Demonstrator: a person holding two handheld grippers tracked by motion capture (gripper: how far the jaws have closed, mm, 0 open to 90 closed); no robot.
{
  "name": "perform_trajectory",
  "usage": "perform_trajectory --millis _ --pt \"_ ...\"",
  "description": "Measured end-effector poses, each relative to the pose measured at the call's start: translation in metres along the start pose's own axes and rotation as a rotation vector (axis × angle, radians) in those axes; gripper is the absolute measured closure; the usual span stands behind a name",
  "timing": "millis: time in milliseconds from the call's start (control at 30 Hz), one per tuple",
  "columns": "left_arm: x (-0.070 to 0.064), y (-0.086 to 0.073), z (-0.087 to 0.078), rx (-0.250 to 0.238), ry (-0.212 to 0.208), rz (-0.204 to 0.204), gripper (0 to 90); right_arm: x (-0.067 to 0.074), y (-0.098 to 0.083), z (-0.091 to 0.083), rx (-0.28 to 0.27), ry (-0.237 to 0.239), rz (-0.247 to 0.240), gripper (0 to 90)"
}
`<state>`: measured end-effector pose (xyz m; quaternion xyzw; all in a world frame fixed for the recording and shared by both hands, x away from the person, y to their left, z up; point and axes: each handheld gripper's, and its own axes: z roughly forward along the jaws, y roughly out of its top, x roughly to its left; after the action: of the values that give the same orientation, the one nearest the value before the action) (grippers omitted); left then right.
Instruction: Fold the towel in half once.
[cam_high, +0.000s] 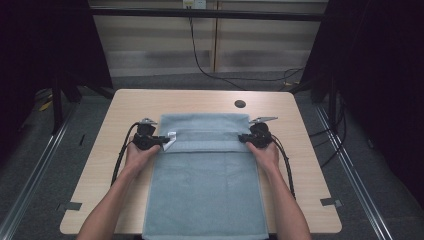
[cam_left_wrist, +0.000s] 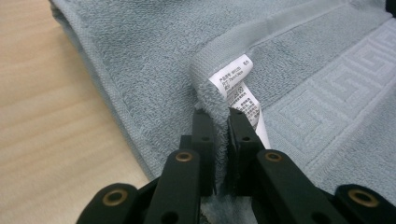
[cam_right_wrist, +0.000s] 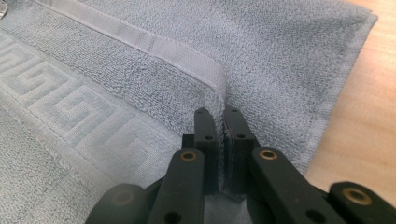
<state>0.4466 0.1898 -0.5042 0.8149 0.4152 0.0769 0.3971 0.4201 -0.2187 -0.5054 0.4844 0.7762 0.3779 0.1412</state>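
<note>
A grey-blue towel (cam_high: 205, 185) lies lengthwise on the wooden table (cam_high: 107, 155), its near end hanging over the front edge. Its far end is folded back toward me. My left gripper (cam_high: 161, 141) is shut on the left corner of that folded end, where a white care label (cam_left_wrist: 238, 88) sticks out beside the jaws (cam_left_wrist: 220, 116). My right gripper (cam_high: 243, 138) is shut on the right corner, its pads pinching the hemmed edge (cam_right_wrist: 215, 114). A woven key-pattern band (cam_right_wrist: 70, 112) runs across the towel near both corners.
A round dark cable hole (cam_high: 240, 104) sits in the table beyond the towel. Bare wood lies to either side of the towel. Cables trail from both grippers along the forearms, and another cable hangs down the back wall (cam_high: 197, 55).
</note>
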Motion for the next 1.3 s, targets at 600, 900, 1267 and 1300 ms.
perform_trajectory --millis 600,900,1267,1300 --pt "-0.005 0.032 -0.05 -0.199 -0.063 -0.025 83.8 0.002 0.039 -0.047 -0.159 0.009 -0.006 86.6" --pt "-0.023 0.069 -0.11 -0.364 -0.08 0.044 83.7 0.02 0.08 -0.11 -0.309 0.037 -0.07 86.7" --pt "-0.051 0.065 -0.168 -0.45 -0.142 0.126 84.0 0.044 0.083 -0.164 -0.379 0.08 -0.156 86.6" --pt "-0.054 0.062 -0.171 -0.462 -0.156 0.12 83.9 0.047 0.08 -0.168 -0.378 0.08 -0.166 86.6"
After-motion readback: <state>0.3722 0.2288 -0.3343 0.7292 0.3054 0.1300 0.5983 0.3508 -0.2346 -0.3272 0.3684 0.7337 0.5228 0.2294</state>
